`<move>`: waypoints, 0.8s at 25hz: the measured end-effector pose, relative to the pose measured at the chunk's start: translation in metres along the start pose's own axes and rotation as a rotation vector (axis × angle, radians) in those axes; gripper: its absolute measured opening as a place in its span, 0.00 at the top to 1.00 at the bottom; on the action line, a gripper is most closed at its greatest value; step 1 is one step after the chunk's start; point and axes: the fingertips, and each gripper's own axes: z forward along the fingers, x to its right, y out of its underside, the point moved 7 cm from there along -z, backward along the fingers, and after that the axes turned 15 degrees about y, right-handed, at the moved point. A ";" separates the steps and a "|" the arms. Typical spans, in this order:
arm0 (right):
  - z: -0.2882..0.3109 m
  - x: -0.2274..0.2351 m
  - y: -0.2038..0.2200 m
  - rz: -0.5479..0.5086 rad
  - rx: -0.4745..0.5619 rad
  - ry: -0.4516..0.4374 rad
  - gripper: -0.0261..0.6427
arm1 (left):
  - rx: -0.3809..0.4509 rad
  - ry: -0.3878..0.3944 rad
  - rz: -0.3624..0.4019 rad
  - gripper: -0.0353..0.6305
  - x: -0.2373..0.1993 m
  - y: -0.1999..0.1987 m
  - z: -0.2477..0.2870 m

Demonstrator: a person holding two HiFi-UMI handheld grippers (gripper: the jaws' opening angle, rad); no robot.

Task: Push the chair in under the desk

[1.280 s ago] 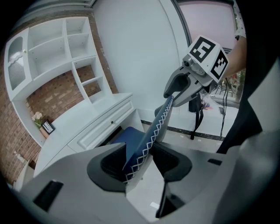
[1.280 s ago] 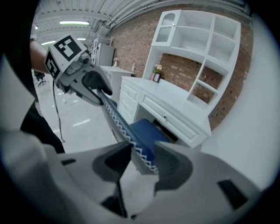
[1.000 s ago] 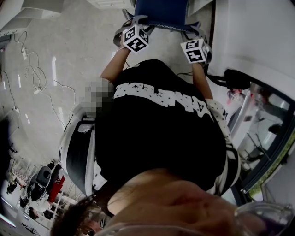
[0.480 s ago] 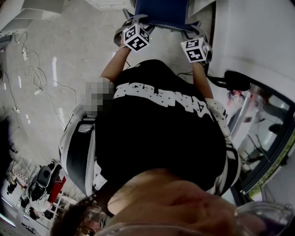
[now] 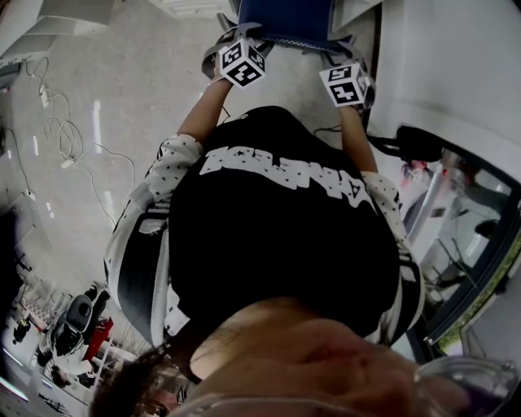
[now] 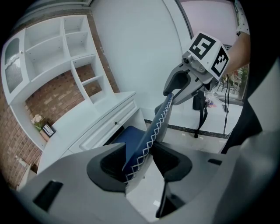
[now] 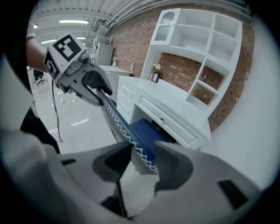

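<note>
The chair (image 5: 286, 19) is blue, with white zigzag stitching along the edge of its back (image 6: 154, 131). My left gripper (image 6: 141, 158) is shut on one end of that top edge, my right gripper (image 7: 141, 158) on the other. In the head view both marker cubes sit at the chair's back, the left gripper (image 5: 234, 47) and the right gripper (image 5: 342, 63). The blue seat (image 7: 146, 130) reaches partly under the white desk (image 7: 175, 114). Each gripper view shows the other gripper clamped on the back's edge.
A white shelf hutch (image 6: 49, 49) against a brick wall stands over the desk, which has drawers (image 6: 105, 127) and a small plant (image 6: 38, 120). Cables (image 5: 59, 130) lie on the floor at left. A black stand (image 5: 415, 143) and a glass partition are at right.
Both marker cubes and the chair back have shifted slightly up the head view, away from the person. The grips look unchanged.
</note>
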 end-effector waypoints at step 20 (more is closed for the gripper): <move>0.014 0.010 -0.006 -0.018 -0.023 0.013 0.70 | -0.019 0.009 0.018 0.62 -0.015 -0.007 0.007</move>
